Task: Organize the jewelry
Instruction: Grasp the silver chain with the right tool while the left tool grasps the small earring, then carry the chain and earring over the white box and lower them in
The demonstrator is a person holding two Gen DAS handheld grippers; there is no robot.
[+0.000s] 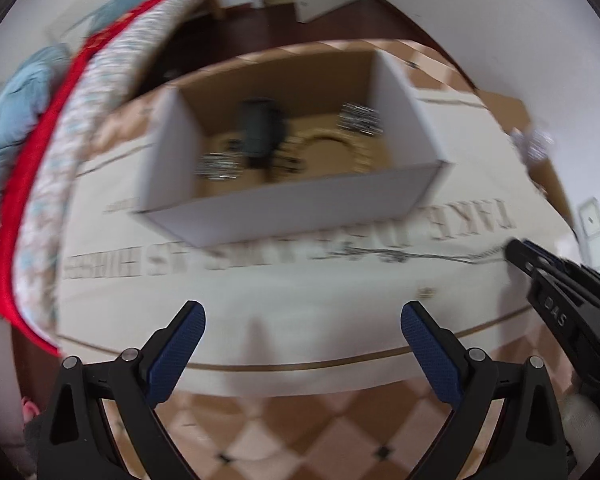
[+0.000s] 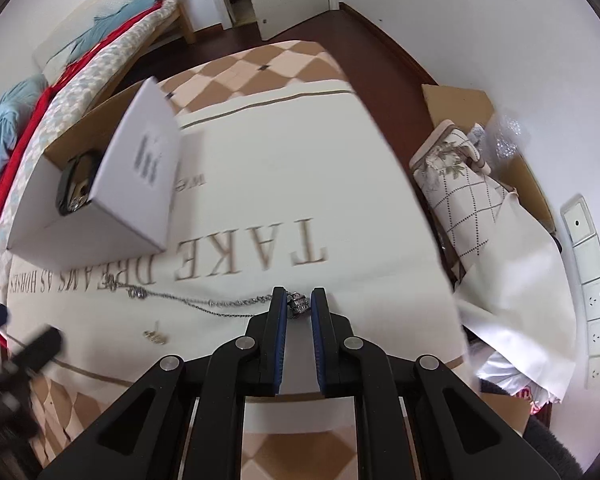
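A thin silver necklace lies stretched across the cream printed cloth. My right gripper points down at the necklace's right end and is shut on its silver pendant. In the left wrist view the chain runs to the right gripper at the right edge. My left gripper hangs open over bare cloth, in front of the white box, which holds blurred silver bracelets, a gold ring-shaped piece and a black item. A small gold earring lies loose near the chain.
A bed with red and blue bedding runs along the left. At the right, a cardboard box holds a patterned cushion and white bags. Wall sockets are at the far right. The checked tablecloth edge is close below.
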